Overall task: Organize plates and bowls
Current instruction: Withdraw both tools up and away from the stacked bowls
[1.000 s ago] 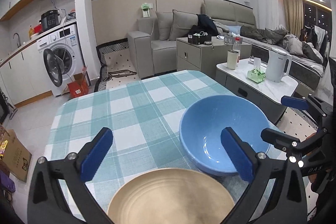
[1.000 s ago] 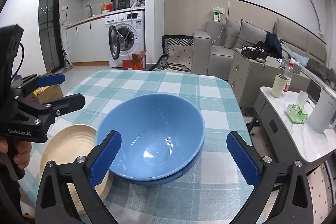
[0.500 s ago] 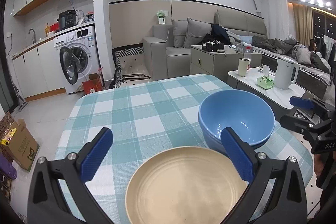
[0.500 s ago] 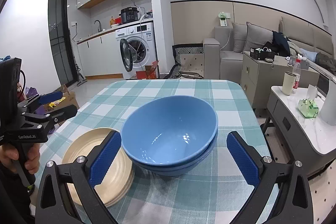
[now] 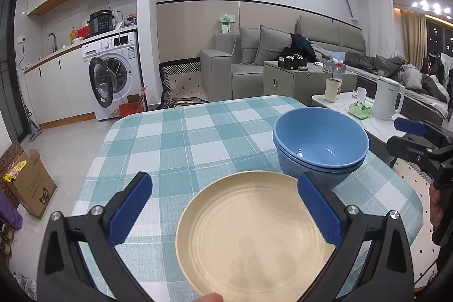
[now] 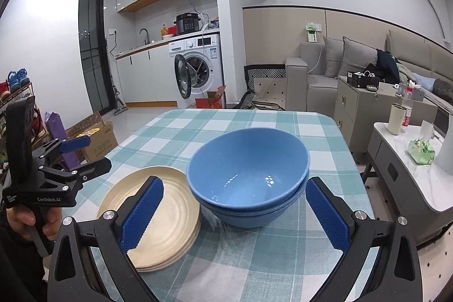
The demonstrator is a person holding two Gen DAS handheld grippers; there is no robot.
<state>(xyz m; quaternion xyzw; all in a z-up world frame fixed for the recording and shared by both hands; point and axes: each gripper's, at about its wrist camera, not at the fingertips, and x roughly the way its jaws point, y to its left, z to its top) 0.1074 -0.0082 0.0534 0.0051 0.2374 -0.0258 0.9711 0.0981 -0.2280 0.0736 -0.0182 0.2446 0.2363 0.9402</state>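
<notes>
Nearest to us, our left gripper (image 5: 223, 205) hangs over the cream plates (image 6: 158, 214), its blue pads spread wide and holding nothing; our right gripper (image 6: 233, 212) is likewise agape and empty, straddling the blue bowls (image 6: 246, 177) without touching them. We judge the sorting close to done: plates stacked at the near edge of the checked table (image 5: 181, 137), two bowls nested just beside them, rims almost touching. If we close in carelessly, a pad could clip the upper bowl's rim, or push the plates off the near edge. On the left tool's body, seen from the right camera, we read "GenRobot.AI". Farther off, writing on the cardboard box (image 6: 96, 140) and washing machine (image 6: 198, 67) is too small to read.
</notes>
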